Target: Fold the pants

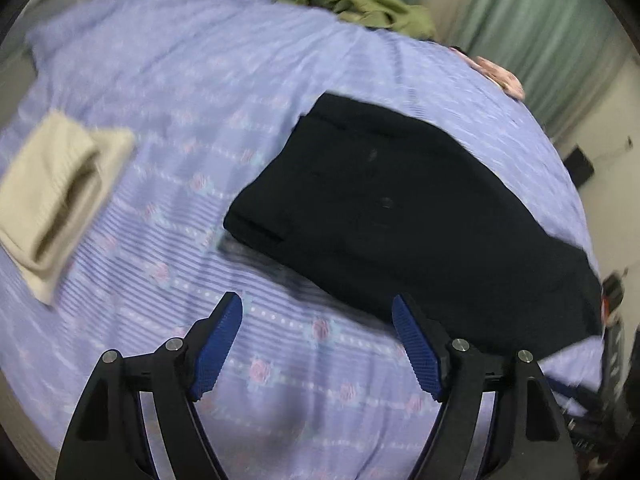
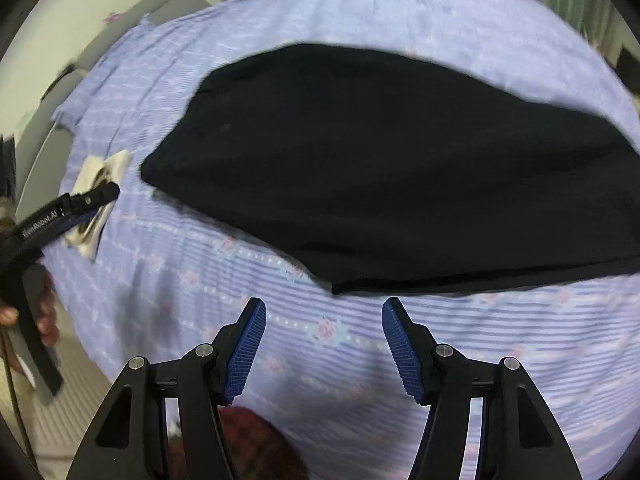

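Black pants [image 1: 400,208] lie flat on the bed, folded lengthwise into a long dark band, and fill the middle of the right wrist view [image 2: 400,168]. My left gripper [image 1: 317,301] hovers open over bare sheet just in front of the pants' near edge, its right pad level with that edge. My right gripper [image 2: 324,304] is also open, over the sheet just short of the pants' near hem corner. Nothing lies between either pair of pads. At the left of the right wrist view, the left gripper [image 2: 108,194] shows from the side, held by a hand [image 2: 46,320].
The bed carries a lilac striped sheet [image 1: 200,80] with pink flowers. A folded beige garment [image 1: 60,200] lies at the left. An olive garment [image 1: 372,8] and a pink item [image 1: 500,72] sit at the far edge, with green curtains [image 1: 540,20] behind. Dark red fabric [image 2: 256,440] shows below the right gripper.
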{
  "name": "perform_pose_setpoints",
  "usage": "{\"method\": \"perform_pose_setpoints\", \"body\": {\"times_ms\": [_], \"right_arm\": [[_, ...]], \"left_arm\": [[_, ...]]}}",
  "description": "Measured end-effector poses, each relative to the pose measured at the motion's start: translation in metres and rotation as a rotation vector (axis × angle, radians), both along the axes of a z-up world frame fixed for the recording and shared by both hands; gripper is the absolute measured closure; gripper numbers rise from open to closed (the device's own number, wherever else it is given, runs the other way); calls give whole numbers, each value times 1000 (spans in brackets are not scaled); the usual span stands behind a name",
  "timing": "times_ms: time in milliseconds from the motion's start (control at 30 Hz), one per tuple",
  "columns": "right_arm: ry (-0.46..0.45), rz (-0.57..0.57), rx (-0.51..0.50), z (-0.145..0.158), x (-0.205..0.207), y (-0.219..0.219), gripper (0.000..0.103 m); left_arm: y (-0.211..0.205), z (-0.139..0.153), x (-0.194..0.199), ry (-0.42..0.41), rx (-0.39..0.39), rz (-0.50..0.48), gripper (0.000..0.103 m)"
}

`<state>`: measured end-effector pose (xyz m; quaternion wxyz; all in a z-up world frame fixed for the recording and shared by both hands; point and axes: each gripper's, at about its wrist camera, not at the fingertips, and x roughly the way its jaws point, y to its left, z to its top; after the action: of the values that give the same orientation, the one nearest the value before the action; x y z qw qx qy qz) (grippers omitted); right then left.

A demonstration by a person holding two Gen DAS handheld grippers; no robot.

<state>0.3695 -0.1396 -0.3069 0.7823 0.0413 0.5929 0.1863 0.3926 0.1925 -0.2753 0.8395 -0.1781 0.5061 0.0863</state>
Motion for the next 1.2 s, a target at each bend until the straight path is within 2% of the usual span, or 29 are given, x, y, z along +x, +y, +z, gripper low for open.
{"method": "perform_pose_setpoints", "body": {"times_ms": [133, 267, 400, 433, 467, 500, 600, 700, 767, 833, 933, 1100, 1200], "right_arm": [[79, -54, 22, -27, 12, 9, 42], [102, -63, 24, -40, 14, 19, 41], [87, -68, 4, -40, 14, 23, 42], [81, -69, -4, -40, 14, 23, 42], [83, -74, -13, -42, 15, 22, 42], [86, -77, -12, -42, 15, 22, 42], [77, -82, -12, -40, 15, 21, 43], [71, -93, 4, -34, 12, 15, 43], [68, -92, 13, -33, 9, 13, 43], [54, -69, 30, -32, 7, 12, 43], [54, -44, 46, -32, 9, 15, 51], [17, -36, 53, -26, 19, 14, 52], [77, -43, 73, -40, 27, 7, 52]], "left_arm": [[13, -31, 21, 13, -69, 31, 26], [19, -60, 37, 24, -144, 59, 25], [19, -73, 47, 14, -155, 63, 24], [20, -75, 49, 14, -163, 59, 25], [21, -76, 50, 13, -174, 50, 33], [20, -76, 52, 14, -192, 31, 45], [16, -65, 58, 18, -178, 11, 69], [19, -35, 51, -62, -178, 70, 82], [19, -17, 45, -113, -175, 98, 84], [19, -11, 42, -130, -179, 105, 85], [21, -18, 41, -105, -176, 107, 85], [20, -33, 39, -71, -164, 118, 85], [15, -29, 43, -71, -137, 111, 85]]}}
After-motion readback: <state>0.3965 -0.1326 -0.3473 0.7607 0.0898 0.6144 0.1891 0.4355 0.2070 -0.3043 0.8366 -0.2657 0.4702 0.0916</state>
